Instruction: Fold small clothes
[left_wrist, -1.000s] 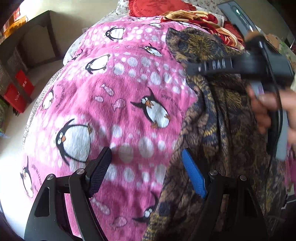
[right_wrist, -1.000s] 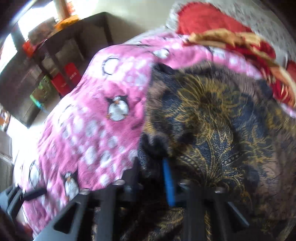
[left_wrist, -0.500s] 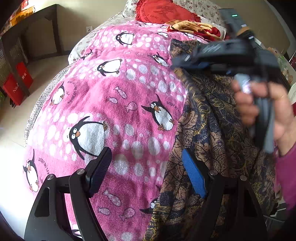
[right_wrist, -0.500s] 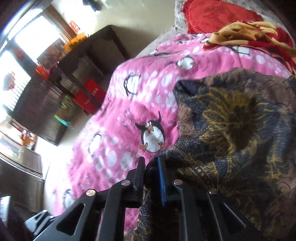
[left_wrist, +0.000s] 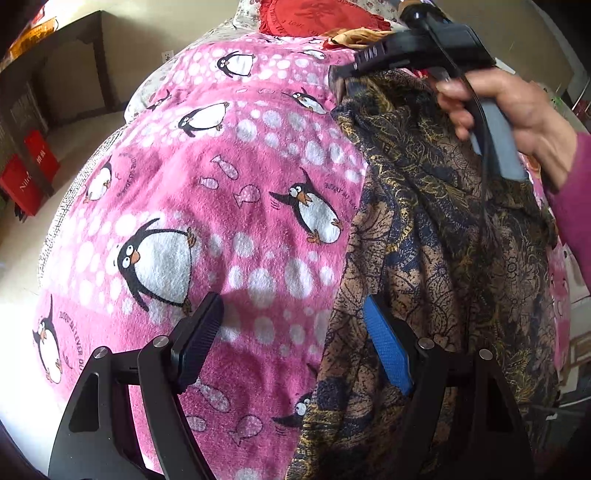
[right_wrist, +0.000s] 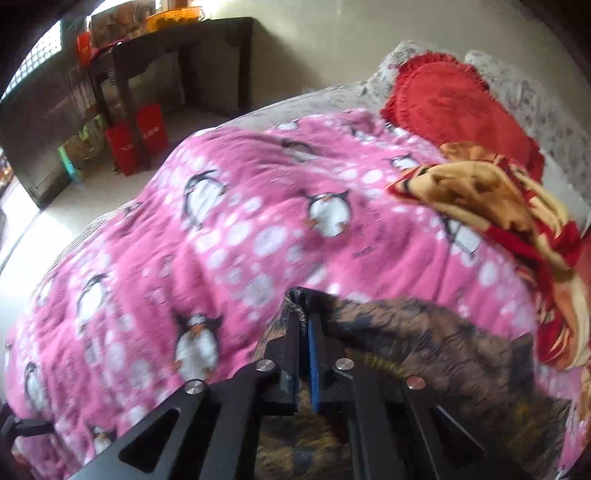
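Pink penguin blanket (left_wrist: 229, 206) covers the bed, with a red cushion (right_wrist: 454, 99) and a red-and-yellow cloth (right_wrist: 491, 199) toward its head. Dark paisley garment (left_wrist: 436, 236) lies on the blanket, along its right side in the left wrist view. Left tool (left_wrist: 291, 343): jaws spread wide, holding nothing; black pad over the blanket, blue pad (left_wrist: 388, 350) at the garment's near edge. Right tool (right_wrist: 303, 325): jaws closed on a corner of the garment, lifted clear of the blanket; the cloth drapes back from that corner. Right hand (left_wrist: 517, 110) grips the handle above the garment.
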